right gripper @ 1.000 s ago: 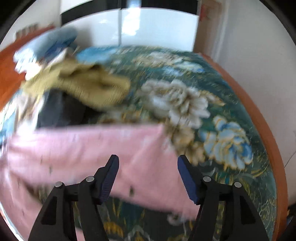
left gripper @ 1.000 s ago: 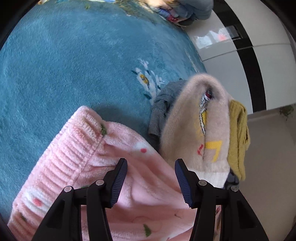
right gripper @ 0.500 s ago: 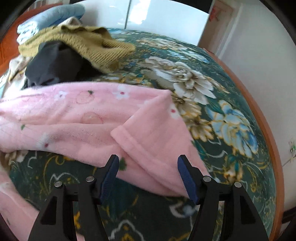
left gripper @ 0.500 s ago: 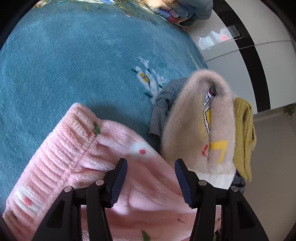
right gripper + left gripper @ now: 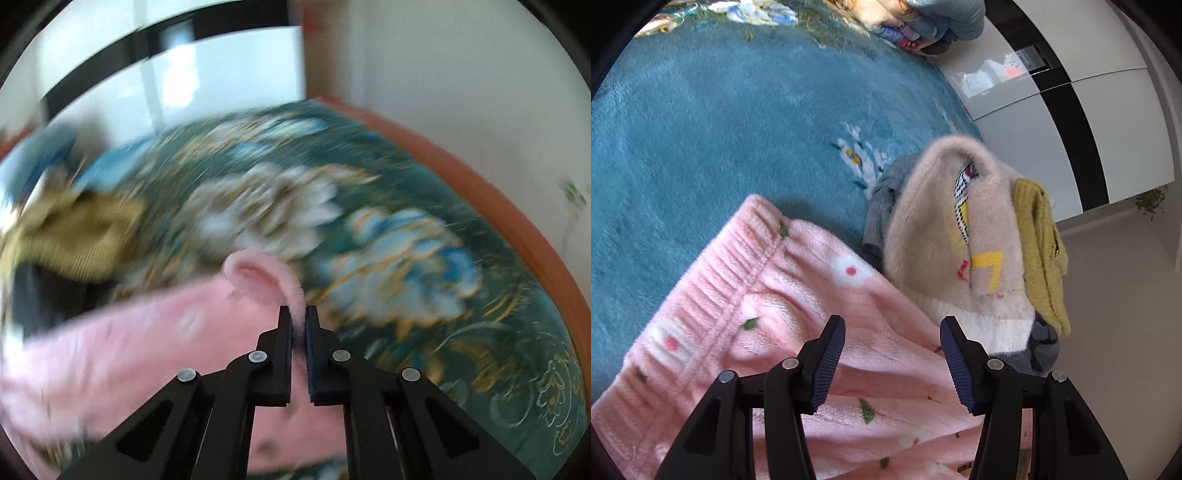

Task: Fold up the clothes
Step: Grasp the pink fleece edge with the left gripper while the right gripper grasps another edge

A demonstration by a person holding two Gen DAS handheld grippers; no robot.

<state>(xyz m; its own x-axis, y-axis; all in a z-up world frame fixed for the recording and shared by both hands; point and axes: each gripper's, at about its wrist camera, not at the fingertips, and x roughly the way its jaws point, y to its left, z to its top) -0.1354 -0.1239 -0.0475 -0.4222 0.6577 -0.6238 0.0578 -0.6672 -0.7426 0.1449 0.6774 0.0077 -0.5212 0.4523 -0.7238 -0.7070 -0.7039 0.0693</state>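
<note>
On the blanket | my left gripper is hovering, jaws wide apart, over the pink garment | my right gripper is pinching its edge, view blurred.

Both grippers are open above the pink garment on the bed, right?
Not quite. Only the left gripper is open; the right gripper is shut on the pink garment, pinching a fold, as the right wrist view shows.
</note>
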